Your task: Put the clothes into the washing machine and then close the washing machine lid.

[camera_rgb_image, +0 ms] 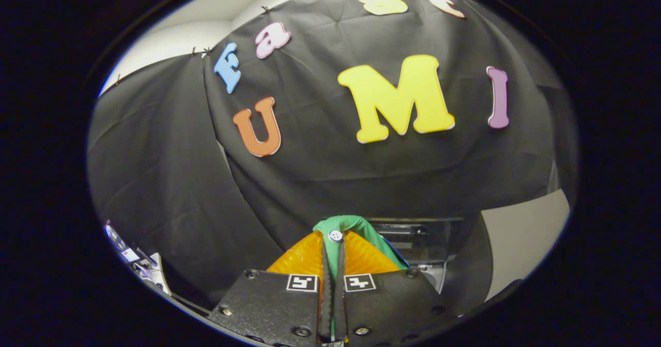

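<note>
hand-held gripper clamped on green garment, white button between fingertips.

Gripper fingers pressed together on a green garment with a white button at the fingertips; cloth drapes off to the right. Black booth wall beyond. A dark machine sits just beyond the fingers, to the right. Small cluttered items near left.
</note>
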`<state>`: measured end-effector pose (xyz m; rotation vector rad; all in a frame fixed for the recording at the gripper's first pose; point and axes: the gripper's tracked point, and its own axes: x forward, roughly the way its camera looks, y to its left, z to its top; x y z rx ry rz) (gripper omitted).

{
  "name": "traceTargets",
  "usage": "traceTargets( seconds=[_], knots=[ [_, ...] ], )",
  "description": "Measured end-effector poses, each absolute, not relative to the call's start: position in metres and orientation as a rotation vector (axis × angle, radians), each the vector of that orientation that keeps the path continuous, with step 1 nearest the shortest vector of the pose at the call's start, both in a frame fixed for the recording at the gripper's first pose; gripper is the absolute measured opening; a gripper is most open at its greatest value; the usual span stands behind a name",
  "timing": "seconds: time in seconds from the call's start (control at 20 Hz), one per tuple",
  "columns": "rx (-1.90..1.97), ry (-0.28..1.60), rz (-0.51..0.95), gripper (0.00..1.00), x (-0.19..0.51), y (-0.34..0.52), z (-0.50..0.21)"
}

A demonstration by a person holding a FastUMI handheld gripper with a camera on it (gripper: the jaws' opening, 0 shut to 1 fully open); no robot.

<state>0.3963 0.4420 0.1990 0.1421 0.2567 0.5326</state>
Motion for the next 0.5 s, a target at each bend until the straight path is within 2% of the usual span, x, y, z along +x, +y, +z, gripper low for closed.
traceTargets(
  seconds=[0.5],
  knots=[
    [0.142, 0.535, 0.414, 0.06, 0.482, 0.447, 0.044]
  ],
)
